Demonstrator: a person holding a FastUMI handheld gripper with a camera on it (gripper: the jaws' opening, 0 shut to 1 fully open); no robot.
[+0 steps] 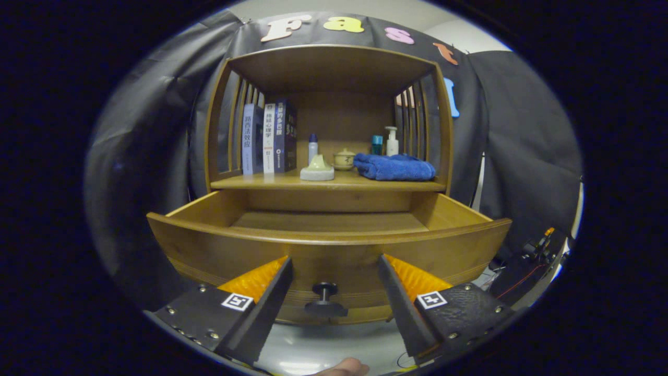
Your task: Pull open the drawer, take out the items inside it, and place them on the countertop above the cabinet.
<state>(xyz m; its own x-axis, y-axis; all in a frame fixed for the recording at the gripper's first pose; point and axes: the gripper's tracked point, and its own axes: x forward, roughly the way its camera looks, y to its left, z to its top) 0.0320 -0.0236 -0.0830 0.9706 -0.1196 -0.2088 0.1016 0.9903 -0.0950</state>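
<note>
Claw point(334, 277) gapes around knob point(324, 298) of open drawer point(329, 250).

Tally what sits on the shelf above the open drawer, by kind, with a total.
Books: 3
Bottles: 3
Towel: 1
Small lidded pot: 1
Pale lid-like item: 1
Total: 9
The tool is open, its fingers either side of the drawer knob.

Rides on the tongs point(334, 269), low and close before the open drawer point(329, 245), facing straight into the cabinet point(329, 68).
</note>
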